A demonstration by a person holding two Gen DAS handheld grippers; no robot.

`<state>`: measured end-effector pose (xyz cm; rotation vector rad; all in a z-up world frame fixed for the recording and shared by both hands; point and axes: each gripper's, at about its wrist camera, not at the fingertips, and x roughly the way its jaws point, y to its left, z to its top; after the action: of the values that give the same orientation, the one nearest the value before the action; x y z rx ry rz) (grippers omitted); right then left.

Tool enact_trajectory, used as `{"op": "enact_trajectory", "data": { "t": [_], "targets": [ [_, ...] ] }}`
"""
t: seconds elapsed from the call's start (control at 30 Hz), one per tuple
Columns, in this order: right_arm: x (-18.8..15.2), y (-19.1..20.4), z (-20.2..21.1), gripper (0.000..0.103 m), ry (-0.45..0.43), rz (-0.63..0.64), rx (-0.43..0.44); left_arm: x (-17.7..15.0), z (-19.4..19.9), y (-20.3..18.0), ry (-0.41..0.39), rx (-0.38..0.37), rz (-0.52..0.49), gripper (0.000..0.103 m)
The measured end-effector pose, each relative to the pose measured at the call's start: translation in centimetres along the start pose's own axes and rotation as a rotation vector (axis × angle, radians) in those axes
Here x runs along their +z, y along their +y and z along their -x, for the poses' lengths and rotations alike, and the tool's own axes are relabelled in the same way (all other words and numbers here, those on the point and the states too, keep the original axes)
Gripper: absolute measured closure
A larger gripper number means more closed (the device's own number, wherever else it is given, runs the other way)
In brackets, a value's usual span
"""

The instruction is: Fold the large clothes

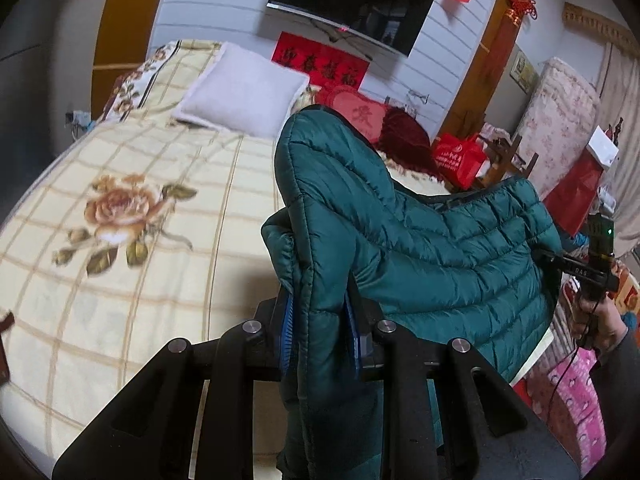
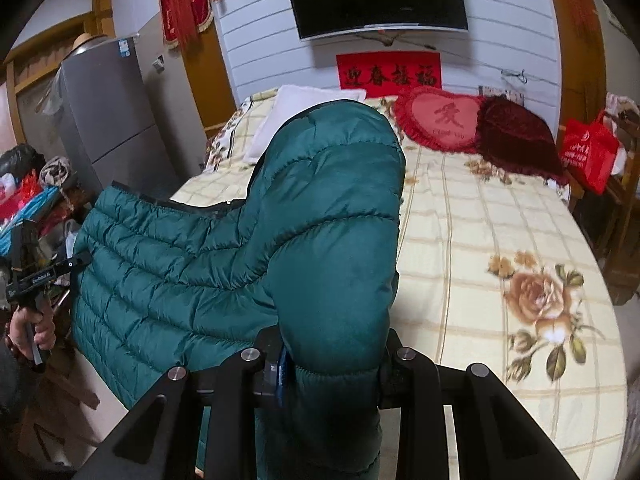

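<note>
From the left wrist camera, the left tongs [image 1: 320, 332] were clamped on a thick quilted fold of the green jacket [image 1: 420, 248], blue pads pressing the fabric from both sides. The jacket hung in the air above the near side of the bed [image 1: 120, 240], stretched off to the right, where the right tongs [image 1: 560, 260] met its far edge with a hand [image 1: 596, 320] gripping the handle below. A white pillow [image 1: 244, 92] lay at the head of the bed, a red heart cushion [image 1: 352, 110] beside it, and a television [image 1: 352, 0] was mounted on the wall above. Over to the right wrist camera: the right tongs [image 2: 332, 364] were closed on a puffy bulge of the jacket [image 2: 180, 272], which rose up in front of the lens and spread left towards the left tongs [image 2: 76, 262], held by a hand [image 2: 32, 332]. The flowered bed cover [image 2: 500, 260] stretched out to the right, the heart cushion [image 2: 440, 118] touching a dark red cushion [image 2: 516, 136] at the head. A grey fridge [image 2: 108, 120] stood at the left.
</note>
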<state>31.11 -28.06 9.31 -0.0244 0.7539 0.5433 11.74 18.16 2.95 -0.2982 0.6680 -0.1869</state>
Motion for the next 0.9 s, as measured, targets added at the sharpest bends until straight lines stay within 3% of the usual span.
{"op": "enact_trajectory", "data": {
  "t": [0.23,0.4,0.43,0.47,0.53,0.73,0.9],
  "targets": [
    [-4.6,-1.7,-5.0,0.075,0.084,-0.087,0.020,-2.7,-6.4,2.2,0.093,0.068,0.037,0.082],
    [-6.3,-3.1,-8.9,0.071,0.137,-0.152,-0.001,-3.8,-8.5,3.8,0.114,0.111,0.089,0.074],
    [-6.4,-3.5,-9.4,0.068,0.138,-0.179,0.002,-3.9,-8.6,4.1,0.117,0.118,0.094,0.071],
    [-6.4,-3.5,-9.6,0.056,0.141,-0.192,-0.006,-3.9,-8.7,4.3,0.120,0.119,0.100,0.069],
    [-6.4,-4.2,-10.3,0.045,0.162,-0.229,-0.059,-3.9,-9.0,4.6,0.134,0.136,0.103,0.056],
    [-6.0,-5.5,-9.1,0.044,0.121,-0.365,-0.102,-3.4,-7.1,6.4,0.103,0.190,0.163,0.054],
    [-4.5,-2.7,-6.1,0.043,0.059,-0.270,-0.147,-2.4,-5.6,4.7,0.059,0.200,0.137,0.054]
  ]
}}
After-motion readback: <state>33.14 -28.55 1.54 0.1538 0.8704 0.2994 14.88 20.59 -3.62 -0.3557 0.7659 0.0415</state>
